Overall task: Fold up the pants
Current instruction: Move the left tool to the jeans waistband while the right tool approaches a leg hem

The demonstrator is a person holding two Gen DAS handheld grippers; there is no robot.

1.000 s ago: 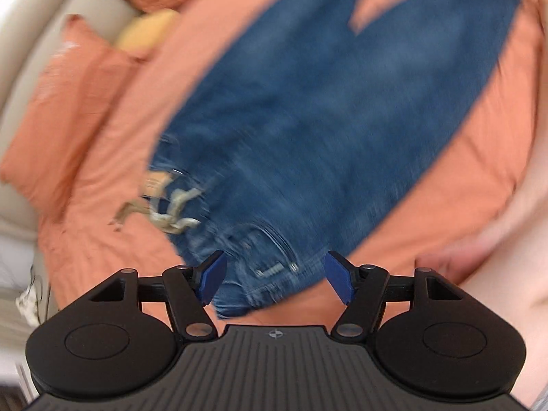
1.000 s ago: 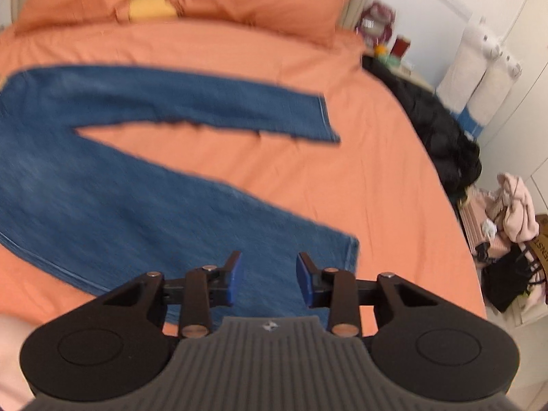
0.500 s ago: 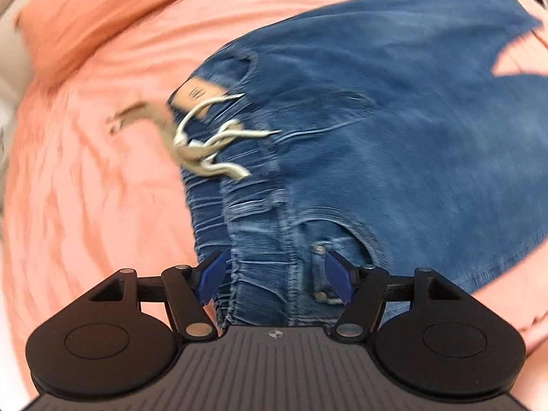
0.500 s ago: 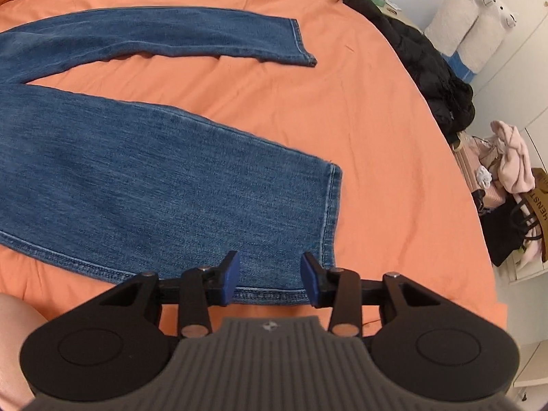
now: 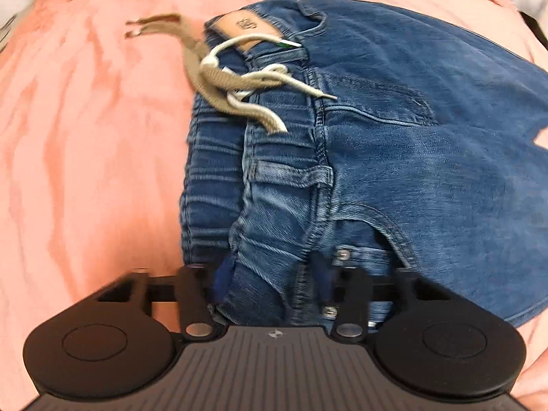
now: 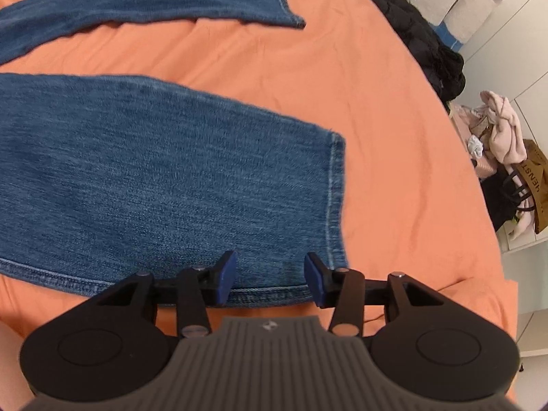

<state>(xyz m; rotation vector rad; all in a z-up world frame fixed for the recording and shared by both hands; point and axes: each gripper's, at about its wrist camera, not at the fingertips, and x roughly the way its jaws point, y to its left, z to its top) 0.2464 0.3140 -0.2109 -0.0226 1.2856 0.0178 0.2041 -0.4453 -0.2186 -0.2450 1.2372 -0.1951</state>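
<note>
Blue jeans lie flat on an orange bedsheet. In the left wrist view I see the waistband (image 5: 274,178) with a beige drawstring (image 5: 233,82) and a tan label (image 5: 246,27). My left gripper (image 5: 272,277) is open, its blue pads on either side of the near waistband corner. In the right wrist view the near leg (image 6: 154,171) ends in a hem (image 6: 334,198); the far leg (image 6: 154,3) lies spread apart. My right gripper (image 6: 270,277) is open over the near leg's lower seam by the hem corner.
The orange bedsheet (image 6: 394,137) falls away at the right. Beyond it lie a black garment (image 6: 421,41), pink clothes (image 6: 503,126), a brown bag (image 6: 534,188) and white plush toys (image 6: 459,3) by white cupboards.
Both grippers have dropped closer to the jeans. The left now straddles the waistband corner with narrower jaws; the right now sits at the near leg's hem corner.
</note>
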